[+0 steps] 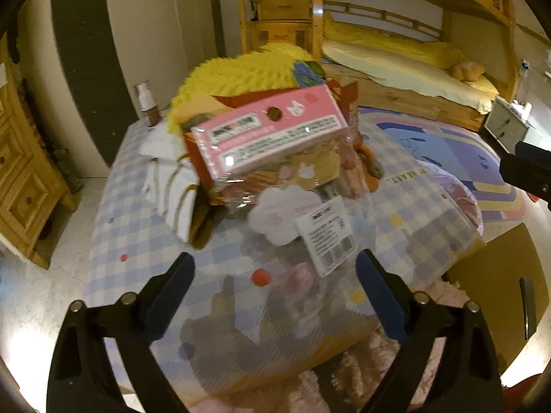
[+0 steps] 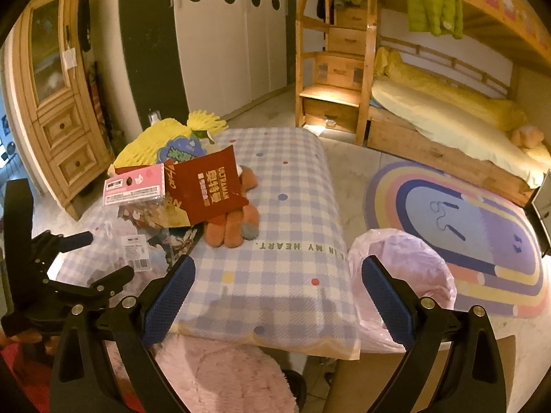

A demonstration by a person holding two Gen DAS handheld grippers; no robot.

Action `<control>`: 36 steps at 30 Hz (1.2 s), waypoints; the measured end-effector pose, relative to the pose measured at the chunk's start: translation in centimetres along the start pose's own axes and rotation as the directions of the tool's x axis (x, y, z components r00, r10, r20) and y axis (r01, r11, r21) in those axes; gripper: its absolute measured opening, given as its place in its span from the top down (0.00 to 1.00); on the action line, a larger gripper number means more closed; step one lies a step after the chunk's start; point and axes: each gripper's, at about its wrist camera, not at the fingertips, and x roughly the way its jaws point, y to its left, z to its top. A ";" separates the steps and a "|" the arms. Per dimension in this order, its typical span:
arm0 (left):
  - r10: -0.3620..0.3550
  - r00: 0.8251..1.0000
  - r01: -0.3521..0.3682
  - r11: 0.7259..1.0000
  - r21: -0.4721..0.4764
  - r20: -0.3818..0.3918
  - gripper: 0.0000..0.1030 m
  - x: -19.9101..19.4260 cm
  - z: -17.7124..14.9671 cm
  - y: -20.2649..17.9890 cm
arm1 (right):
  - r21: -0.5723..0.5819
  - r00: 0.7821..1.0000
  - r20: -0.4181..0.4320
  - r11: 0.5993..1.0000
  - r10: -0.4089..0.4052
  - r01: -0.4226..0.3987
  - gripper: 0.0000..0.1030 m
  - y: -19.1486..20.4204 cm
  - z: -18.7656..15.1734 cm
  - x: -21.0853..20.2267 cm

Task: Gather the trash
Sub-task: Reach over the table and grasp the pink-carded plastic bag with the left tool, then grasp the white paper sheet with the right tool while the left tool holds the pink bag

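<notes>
A pile of trash lies on the checked tablecloth [image 1: 144, 247]: a pink-topped clear plastic package [image 1: 272, 137], a clear wrapper with a white barcode label [image 1: 327, 237], a red Ultraman packet [image 2: 210, 186], yellow honeycomb paper [image 1: 237, 75] and orange plush gloves [image 2: 234, 227]. My left gripper [image 1: 275, 268] is open, just short of the clear wrapper; it also shows in the right wrist view [image 2: 100, 254]. My right gripper [image 2: 277, 268] is open and empty above the table's near edge. A bin lined with a pink bag [image 2: 403, 268] stands right of the table.
A small bottle [image 1: 148, 106] stands at the table's far left corner. A pink fluffy stool [image 2: 220, 375] is below the near edge. A cardboard box [image 1: 496, 296], a rainbow rug [image 2: 458, 237], a bunk bed [image 2: 447, 120] and a wooden cabinet [image 2: 58, 103] surround the table.
</notes>
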 end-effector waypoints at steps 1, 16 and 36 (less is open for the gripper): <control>-0.023 1.000 0.023 1.000 0.002 -0.004 0.20 0.5 0.1 -0.1 | 0.000 1.000 -0.001 1.000 -0.001 0.001 0.08 -0.1 -0.1 0.0; -0.159 0.973 0.143 0.984 0.102 0.170 1.00 -4.1 0.5 -2.2 | -0.004 1.000 0.024 1.000 0.009 -0.008 0.08 -0.3 -0.8 -1.3; 0.067 0.976 -0.047 0.994 -0.096 0.207 1.00 -8.2 -0.9 6.8 | -0.119 0.992 0.021 0.986 0.123 -0.119 0.55 6.7 4.6 2.0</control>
